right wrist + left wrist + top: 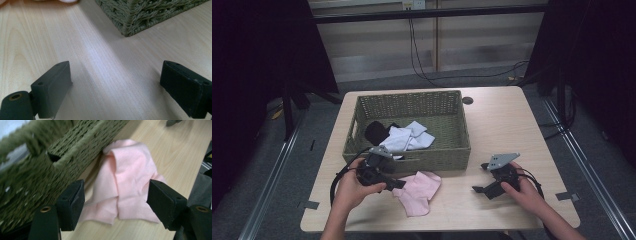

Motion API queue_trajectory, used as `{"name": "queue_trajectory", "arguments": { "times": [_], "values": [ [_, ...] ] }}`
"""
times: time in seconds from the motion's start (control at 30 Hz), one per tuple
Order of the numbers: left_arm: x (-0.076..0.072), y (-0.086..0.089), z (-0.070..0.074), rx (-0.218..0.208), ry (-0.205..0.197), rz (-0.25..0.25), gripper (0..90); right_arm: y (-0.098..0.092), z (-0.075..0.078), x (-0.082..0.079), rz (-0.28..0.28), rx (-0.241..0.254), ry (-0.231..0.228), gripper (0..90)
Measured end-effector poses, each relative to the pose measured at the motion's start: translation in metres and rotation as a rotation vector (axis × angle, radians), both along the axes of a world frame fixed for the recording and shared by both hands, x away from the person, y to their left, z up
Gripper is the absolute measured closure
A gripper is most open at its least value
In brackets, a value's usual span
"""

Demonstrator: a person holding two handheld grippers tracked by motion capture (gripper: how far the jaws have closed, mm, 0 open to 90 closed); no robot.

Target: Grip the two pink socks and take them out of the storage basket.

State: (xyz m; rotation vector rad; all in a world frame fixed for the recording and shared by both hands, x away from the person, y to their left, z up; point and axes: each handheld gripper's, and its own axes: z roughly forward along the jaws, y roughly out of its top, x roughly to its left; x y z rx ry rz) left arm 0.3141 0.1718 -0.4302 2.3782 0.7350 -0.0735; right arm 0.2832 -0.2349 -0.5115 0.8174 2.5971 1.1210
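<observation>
Right now my left gripper (pixel 115 205), jaws spread wide and empty, faces the crumpled pink cloth sock (pixel 127 182) just ahead on the table; my right gripper (pixel 484 190), also agape, sits farther off.

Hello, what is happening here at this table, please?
A person is working with two hand-held grippers at a wooden table. The left gripper has its jaws open around a pink cloth that lies on the table against a woven basket; the pads do not press on it. White and dark clothes are in the basket. The right gripper is open over bare table.
</observation>
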Motion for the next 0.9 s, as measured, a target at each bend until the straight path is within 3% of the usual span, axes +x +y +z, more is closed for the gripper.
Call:
{"name": "queue_trajectory", "arguments": {
  "times": [0.1, 0.27, 0.53, 0.7, 0.9],
  "values": [
    [-0.001, 0.002, -0.003, -0.009, 0.003, 0.016, 30.1, 0.0, 0.0, 0.0, 0.0, -0.002, -0.004, 9.3],
    [-0.003, 0.01, -0.01, -0.011, -0.028, 0.009, 30.2, 0.0, 0.0, 0.0, 0.0, -0.002, -0.004, 9.3],
    [-0.005, 0.022, -0.028, -0.013, -0.035, -0.001, 30.0, 0.0, 0.0, 0.0, 0.001, 0.0, -0.005, 9.3],
    [-0.006, 0.027, -0.042, 0.021, -0.043, -0.008, 29.0, 0.0, 0.0, 0.0, 0.001, -0.001, -0.005, 9.3],
    [-0.008, 0.024, -0.04, -0.001, -0.047, -0.036, 28.1, 0.0, 0.0, 0.0, 0.0, -0.002, -0.004, 9.3]
  ]
}}
